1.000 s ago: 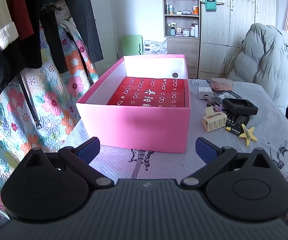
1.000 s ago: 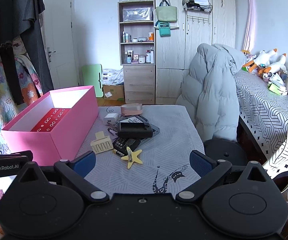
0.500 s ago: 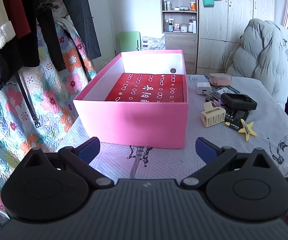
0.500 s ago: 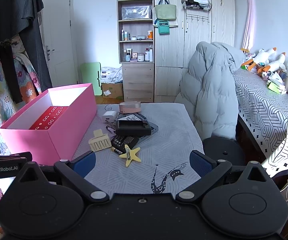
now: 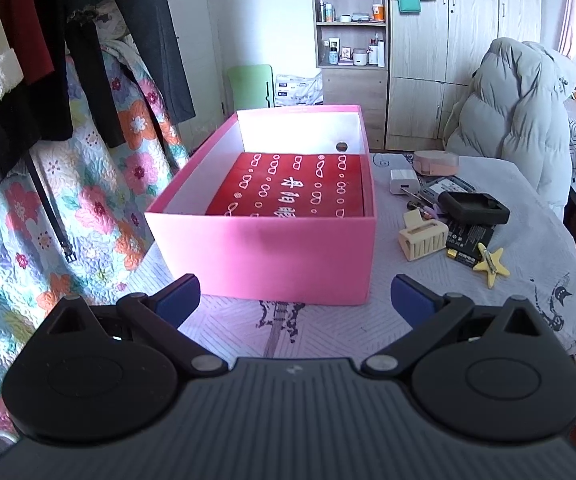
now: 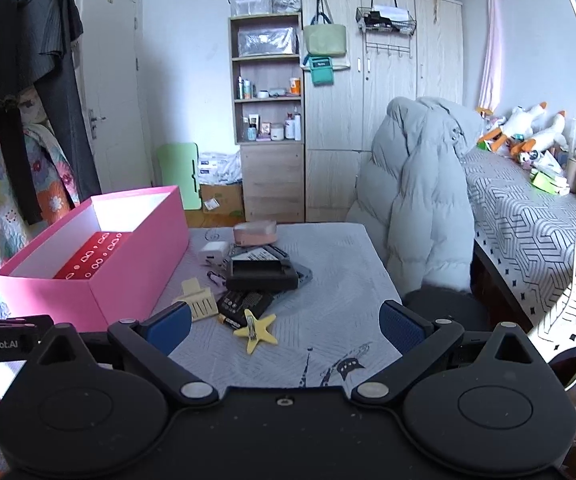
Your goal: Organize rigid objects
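Note:
An open pink box [image 5: 264,256] stands on the table with a red patterned box [image 5: 292,190] inside; it also shows at the left in the right wrist view [image 6: 128,280]. To its right lie a cream hair claw [image 5: 422,236], a yellow star clip [image 5: 490,266], black batteries [image 5: 468,238], a black case [image 5: 474,208], a white charger [image 5: 402,180] and a pink case [image 5: 436,160]. The star clip [image 6: 256,330] and claw [image 6: 198,300] lie just ahead of my right gripper [image 6: 284,320]. My left gripper [image 5: 294,300] is open and empty before the box. The right is open and empty.
A grey puffer jacket [image 6: 416,200] hangs over a chair at the table's far right. Clothes and a floral quilt [image 5: 48,160] hang at the left. A shelf and wardrobe [image 6: 368,100] stand behind. A bed [image 6: 528,220] is at the right.
Both grippers have drawn back and risen a little, so the box and the small objects sit slightly farther away. Nothing on the table has moved. Both stay open.

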